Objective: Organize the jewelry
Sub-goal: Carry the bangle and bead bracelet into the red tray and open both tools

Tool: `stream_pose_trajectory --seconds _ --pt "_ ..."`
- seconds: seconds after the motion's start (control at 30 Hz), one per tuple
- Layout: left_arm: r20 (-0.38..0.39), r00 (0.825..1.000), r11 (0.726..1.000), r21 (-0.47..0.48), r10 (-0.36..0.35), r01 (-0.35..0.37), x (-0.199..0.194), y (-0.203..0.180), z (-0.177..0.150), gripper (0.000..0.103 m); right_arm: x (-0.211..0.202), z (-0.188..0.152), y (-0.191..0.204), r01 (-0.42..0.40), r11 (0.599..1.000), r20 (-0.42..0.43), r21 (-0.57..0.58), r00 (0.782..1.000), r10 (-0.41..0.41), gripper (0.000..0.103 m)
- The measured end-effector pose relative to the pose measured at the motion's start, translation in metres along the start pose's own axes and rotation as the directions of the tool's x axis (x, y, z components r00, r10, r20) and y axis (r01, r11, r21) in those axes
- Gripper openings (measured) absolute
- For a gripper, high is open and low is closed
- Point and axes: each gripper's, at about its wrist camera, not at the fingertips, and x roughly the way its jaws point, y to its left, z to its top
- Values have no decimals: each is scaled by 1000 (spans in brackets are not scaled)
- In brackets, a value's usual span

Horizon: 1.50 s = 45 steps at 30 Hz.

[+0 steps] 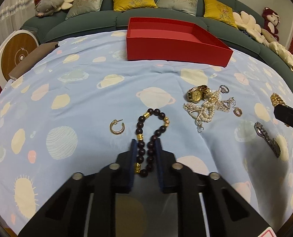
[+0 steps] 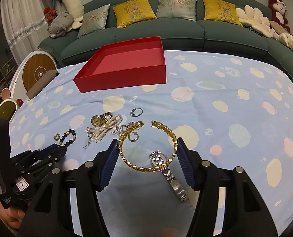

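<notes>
In the left wrist view, the left claw (image 1: 146,148) is clenched on the dark bead bracelet (image 1: 151,133). Its two blue pads press the beads from both sides. Part of the bracelet loops out past the claw tips and lies on the blue cloth (image 1: 87,83) of the bench. A gold hoop earring (image 1: 117,126) lies just left of the claw tips. Ahead and to the right is a heap of jewelry (image 1: 207,102) with a gold watch (image 1: 195,94) and white pearls. Far ahead sits the red box (image 1: 176,49), and nothing shows inside it. A silver watch (image 1: 267,138) lies far to the right.

In the right wrist view, the right claw (image 2: 146,148) is half open around the gold chain bracelet (image 2: 146,148). The chain lies between the blue pads, right beside both of them, but I cannot tell if they touch it. The silver watch (image 2: 166,171) lies under the chain, near the right pad. A small hoop earring (image 2: 133,137) sits inside the chain's curve. A silver ring (image 2: 137,111) is ahead of the claw. The left claw (image 2: 62,148) is off to the left, holding the dark bead bracelet (image 2: 68,137).
</notes>
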Motion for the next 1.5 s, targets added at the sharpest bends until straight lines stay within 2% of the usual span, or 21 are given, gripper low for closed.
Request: stream_pose_trajectory --seconds 0.13,0.17,0.6,0.8,0.97,1.13,1.3,1.5 --pt "-7 999 999 -18 -40 40 -2 4 0 13 0 1 0 0 1000 2 5 1000 0 57" --pt "-4 999 999 -19 -47 47 -4 4 0 5 0 1 0 0 1000 3 5 1000 0 57" --pt "49 992 993 -5 -116 116 -31 1 8 5 -3 4 6 -12 1000 19 -2 1000 12 57" --pt "87 984 988 -12 -153 154 -54 0 29 5 -10 17 12 -31 999 50 -7 998 31 57" --pt "161 971 984 -7 -176 180 -80 0 75 5 -16 52 13 -88 996 74 10 994 87 57" --pt "239 960 989 40 -147 142 -85 -7 145 5 -11 119 7 -119 993 136 21 984 115 57" --pt "256 956 990 51 -143 134 -53 -9 218 5 34 190 1 -119 992 130 42 985 113 57" --pt "227 967 993 52 -119 110 13 -15 285 5 113 242 -3 -117 990 70 81 991 112 57"
